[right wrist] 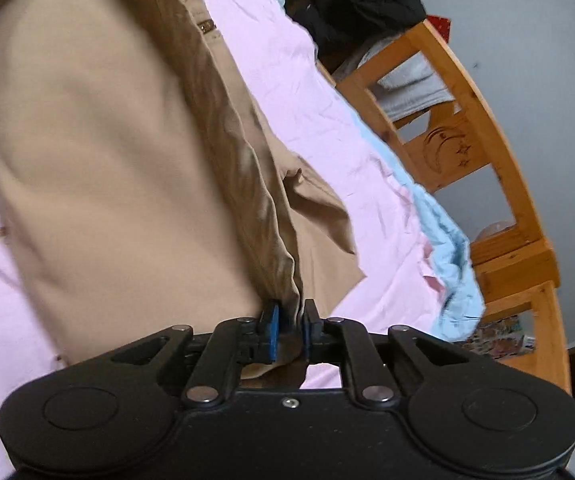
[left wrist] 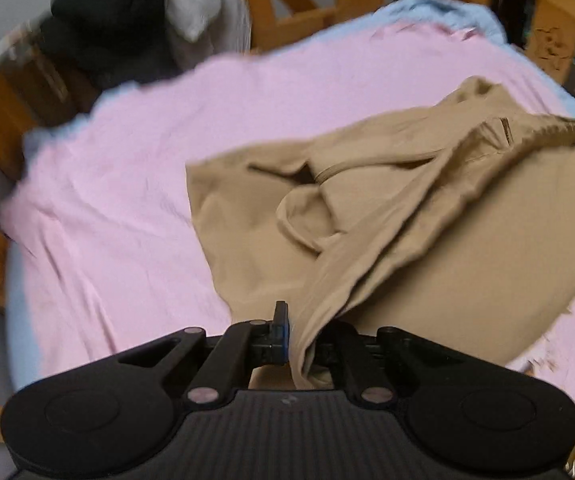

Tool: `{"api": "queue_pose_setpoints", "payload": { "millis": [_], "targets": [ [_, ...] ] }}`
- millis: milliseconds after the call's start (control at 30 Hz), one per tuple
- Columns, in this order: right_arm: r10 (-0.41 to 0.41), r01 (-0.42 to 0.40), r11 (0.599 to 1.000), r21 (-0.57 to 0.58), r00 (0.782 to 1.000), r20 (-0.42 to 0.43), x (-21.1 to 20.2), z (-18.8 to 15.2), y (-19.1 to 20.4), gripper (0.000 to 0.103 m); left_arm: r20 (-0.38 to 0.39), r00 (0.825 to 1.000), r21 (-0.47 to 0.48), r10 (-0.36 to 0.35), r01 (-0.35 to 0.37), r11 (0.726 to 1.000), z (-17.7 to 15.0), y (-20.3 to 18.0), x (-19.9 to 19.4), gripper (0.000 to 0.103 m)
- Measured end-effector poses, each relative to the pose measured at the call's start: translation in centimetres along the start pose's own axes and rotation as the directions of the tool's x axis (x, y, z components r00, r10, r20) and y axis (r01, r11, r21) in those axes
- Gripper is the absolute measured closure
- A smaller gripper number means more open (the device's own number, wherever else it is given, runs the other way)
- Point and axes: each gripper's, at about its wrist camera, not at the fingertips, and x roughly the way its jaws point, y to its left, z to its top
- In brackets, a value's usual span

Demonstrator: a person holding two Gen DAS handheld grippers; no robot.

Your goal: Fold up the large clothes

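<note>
Tan cotton trousers [left wrist: 427,220] bunched and partly lifted over pink bedsheet [left wrist: 127,168]. Left gripper [left wrist: 299,336] clamped tight on one fabric edge; right gripper [right wrist: 289,332] pinching another fold, jaws slightly parted around it.

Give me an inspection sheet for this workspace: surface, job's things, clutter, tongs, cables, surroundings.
Surface: bed with a creased pink sheet over a blue layer showing at the edge.
Job's things: tan garment, partly lifted and bunched, not yet folded flat.
Clutter: dark clothes and a white cloth piled beyond the bed's far edge.
Tongs: left tongs shut on the tan garment's edge; right tongs with tan cloth between the pads, a small gap showing.
Cables: nothing seen.
Surroundings: wooden bed frame with a carved moon and stars, grey wall behind.
</note>
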Motion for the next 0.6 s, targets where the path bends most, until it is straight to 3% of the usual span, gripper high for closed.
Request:
{"api": "queue_pose_setpoints", "payload": {
  "millis": [100,200,267,333,400,467,533,600],
  "targets": [
    [0.015,-0.015,1.000,0.013,1.000,-0.021,3.3,0.6,-0.1,0.088,-0.052,0.996,-0.132,-0.079,0.071,0.989,0.1,1.9,2.7,0.095],
    [0.038,-0.036,0.997,0.063,0.999,-0.031,5.1,0.6,-0.3,0.083,-0.029,0.986,-0.261,-0.163,0.150,0.954,-0.4,3.5,2.4,0.095],
    [0.053,-0.049,0.990,0.130,0.998,-0.022,5.5,0.4,-0.9,0.081,0.038,0.972,-0.320,-0.233,0.233,0.918,-0.7,4.7,0.9,0.083],
    [0.081,-0.078,0.973,0.219,0.997,-0.004,5.1,0.1,-1.9,0.080,0.126,0.957,-0.369,-0.263,0.291,0.883,-1.2,6.3,-0.7,0.043],
    [0.103,-0.102,0.945,0.309,0.995,0.010,4.7,-0.1,-3.1,0.080,0.213,0.949,-0.420,-0.233,0.304,0.855,-2.1,7.8,-2.4,0.032],
    [0.138,-0.134,0.888,0.440,0.990,0.023,4.4,-0.5,-4.8,0.079,0.259,0.943,-0.449,-0.210,0.310,0.838,-2.8,9.2,-3.7,0.031],
    [0.154,-0.150,0.835,0.530,0.987,0.037,4.4,-0.7,-6.4,0.069,0.298,0.935,-0.475,-0.191,0.318,0.820,-3.7,10.1,-4.5,0.020],
    [0.156,-0.163,0.806,0.570,0.986,0.061,3.7,-1.1,-7.4,0.058,0.323,0.932,-0.475,-0.165,0.311,0.824,-5.1,10.1,-5.1,0.013]
  ]
}}
